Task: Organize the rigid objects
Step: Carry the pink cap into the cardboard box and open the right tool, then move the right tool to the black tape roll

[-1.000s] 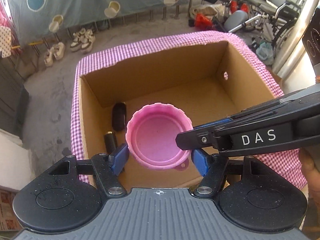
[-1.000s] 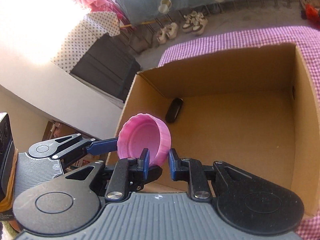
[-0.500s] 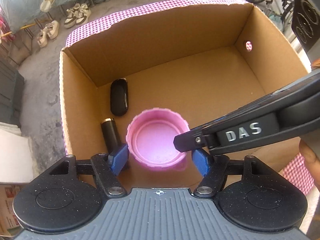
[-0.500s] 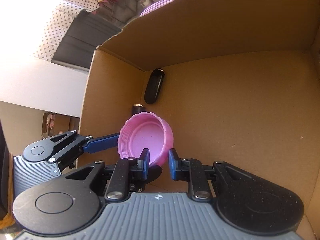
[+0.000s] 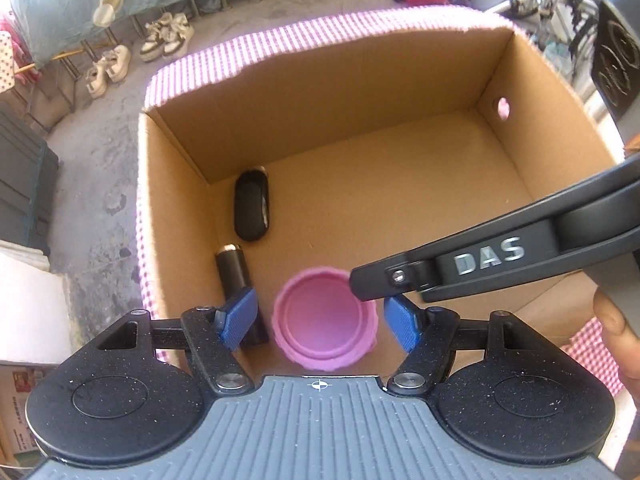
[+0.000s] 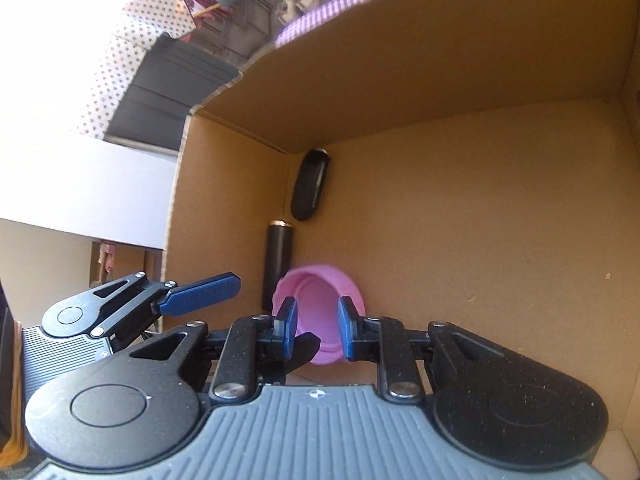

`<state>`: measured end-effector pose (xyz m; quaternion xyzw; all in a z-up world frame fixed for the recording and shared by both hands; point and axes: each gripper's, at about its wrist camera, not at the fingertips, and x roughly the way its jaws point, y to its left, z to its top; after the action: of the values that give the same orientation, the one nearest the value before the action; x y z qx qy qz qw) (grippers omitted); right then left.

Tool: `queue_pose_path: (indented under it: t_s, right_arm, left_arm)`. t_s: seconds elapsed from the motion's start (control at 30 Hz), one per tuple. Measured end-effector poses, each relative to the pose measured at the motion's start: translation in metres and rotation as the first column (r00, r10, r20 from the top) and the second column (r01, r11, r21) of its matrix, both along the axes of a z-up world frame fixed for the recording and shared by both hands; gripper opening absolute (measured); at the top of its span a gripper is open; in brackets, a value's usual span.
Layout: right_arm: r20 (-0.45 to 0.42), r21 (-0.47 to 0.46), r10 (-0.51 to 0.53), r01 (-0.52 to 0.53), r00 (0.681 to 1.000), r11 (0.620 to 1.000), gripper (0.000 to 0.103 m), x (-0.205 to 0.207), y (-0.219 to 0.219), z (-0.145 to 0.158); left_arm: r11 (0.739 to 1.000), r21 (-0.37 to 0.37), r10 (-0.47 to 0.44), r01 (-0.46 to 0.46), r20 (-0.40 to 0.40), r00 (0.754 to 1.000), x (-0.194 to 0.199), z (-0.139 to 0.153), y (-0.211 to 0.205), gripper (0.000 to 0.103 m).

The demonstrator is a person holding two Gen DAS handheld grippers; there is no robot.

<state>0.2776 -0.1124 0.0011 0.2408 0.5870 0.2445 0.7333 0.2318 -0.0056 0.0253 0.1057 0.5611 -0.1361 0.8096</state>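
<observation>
Your right tool (image 6: 317,330) has carried the round pink plastic lid (image 5: 325,323) down into the brown cardboard box (image 5: 400,80), clamped on its rim near the front-left corner, while your left tool (image 5: 318,320) stands apart around it.

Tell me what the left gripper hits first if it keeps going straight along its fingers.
Most likely the pink lid, which sits between the open fingers of the left gripper, with the cardboard box floor just beneath it. Depth is hard to judge here.
</observation>
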Motion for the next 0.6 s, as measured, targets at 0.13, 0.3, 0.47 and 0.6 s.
queue_pose_path:
  t_s: [0.13,0.3,0.47,0.6]
  right_arm:
    - [0.058,0.085,-0.043,0.038,0.997,0.996,0.024,-0.018,-0.019,0.022]
    - [0.154,0.139,-0.097,0.075,0.983,0.987,0.024,-0.061,-0.048,0.052]
    - [0.273,0.163,-0.135,0.093,0.952,0.982,0.036,-0.129,-0.079,0.072]
    - [0.337,0.155,-0.182,0.137,0.924,0.978,0.050,-0.190,-0.092,0.064]
  left_arm:
    - [0.998,-0.059,0.020,-0.017,0.046,0.999,-0.011,0.021,0.006,0.070]
    - [0.992,-0.124,0.025,-0.009,0.132,0.991,-0.041,0.051,0.014,0.070]
    - [0.984,-0.177,0.012,0.028,0.219,0.976,-0.085,0.071,0.017,0.071]
    - [0.977,-0.209,0.004,0.051,0.256,0.967,-0.124,0.068,0.016,0.071]
